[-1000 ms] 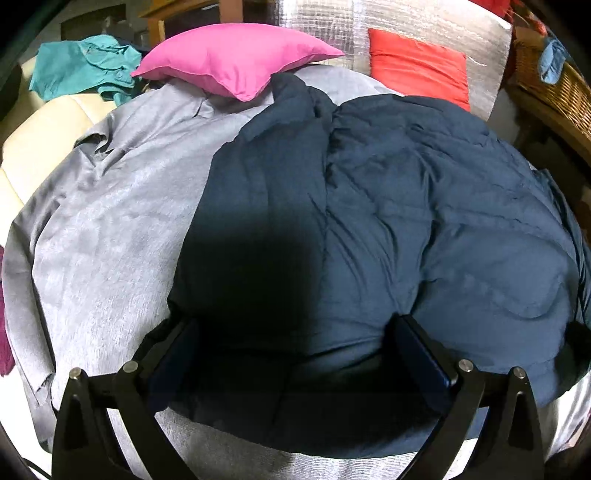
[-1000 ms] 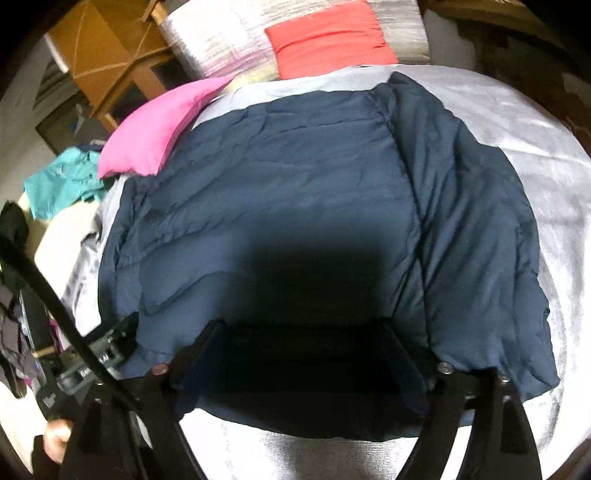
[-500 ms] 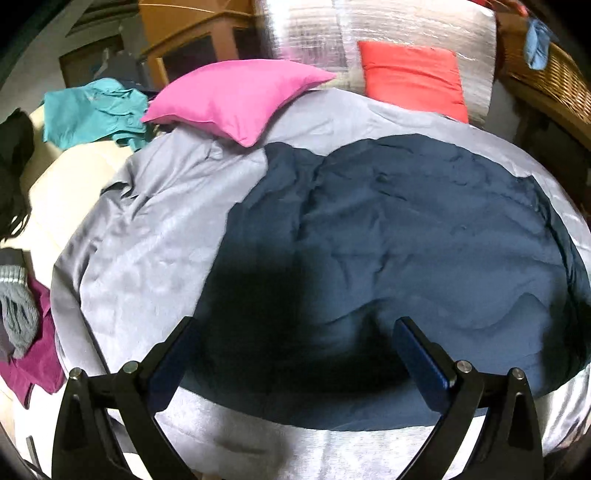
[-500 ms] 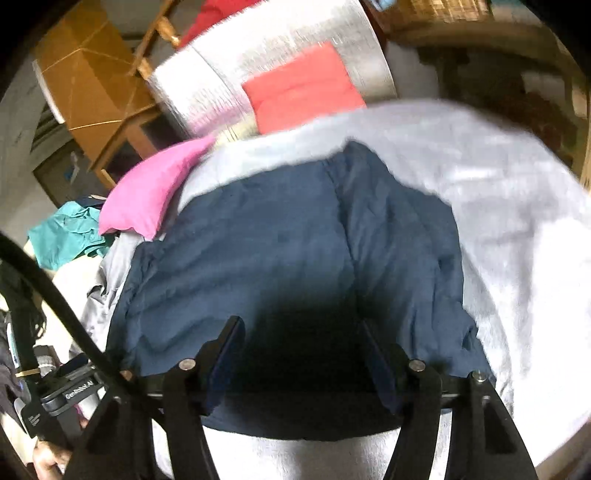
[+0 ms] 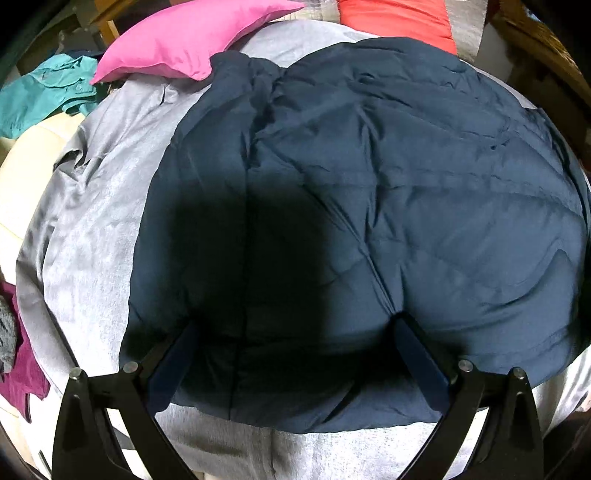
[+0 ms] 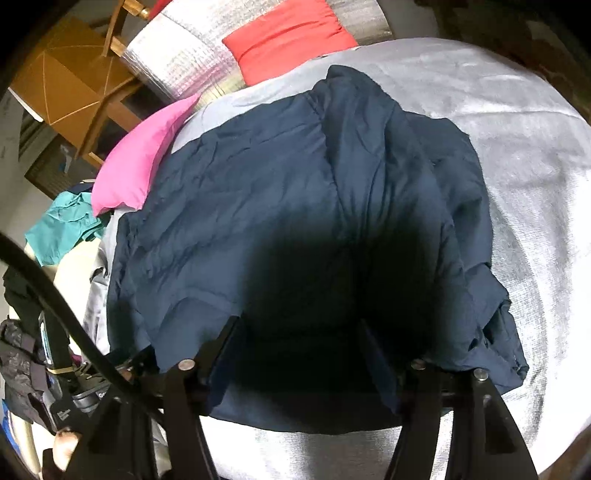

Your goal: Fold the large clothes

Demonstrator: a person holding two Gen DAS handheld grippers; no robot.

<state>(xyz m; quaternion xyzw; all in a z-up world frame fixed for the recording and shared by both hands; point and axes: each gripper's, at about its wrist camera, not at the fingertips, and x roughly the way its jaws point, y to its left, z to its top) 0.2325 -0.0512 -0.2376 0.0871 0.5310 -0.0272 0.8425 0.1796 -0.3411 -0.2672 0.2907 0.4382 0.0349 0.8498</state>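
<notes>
A navy padded jacket [image 5: 388,192] lies spread over the grey bed sheet [image 5: 92,236], its near hem towards me. My left gripper [image 5: 295,325] hovers low over that hem with its fingers [image 5: 417,354] wide apart and nothing pinched. In the right wrist view the jacket [image 6: 258,206] has its right side bunched into folds [image 6: 480,295]. My right gripper [image 6: 300,325] is over the jacket's near edge. Its jaws are opening, with dark fabric lying between them in shadow and no pinch showing. A person's hand [image 6: 64,441] shows at the lower left.
A pink pillow [image 5: 192,40] and a red pillow [image 5: 399,14] lie at the head of the bed. A teal garment [image 5: 40,92] sits far left, a magenta cloth [image 5: 22,373] at the left edge. Wooden furniture [image 6: 70,88] and a silver foil mat [image 6: 184,51] stand behind.
The left view has dropped back closer to the jacket after pulling away. The right gripper's jaws stand narrower than a second ago, and the jacket's right side is more bunched.
</notes>
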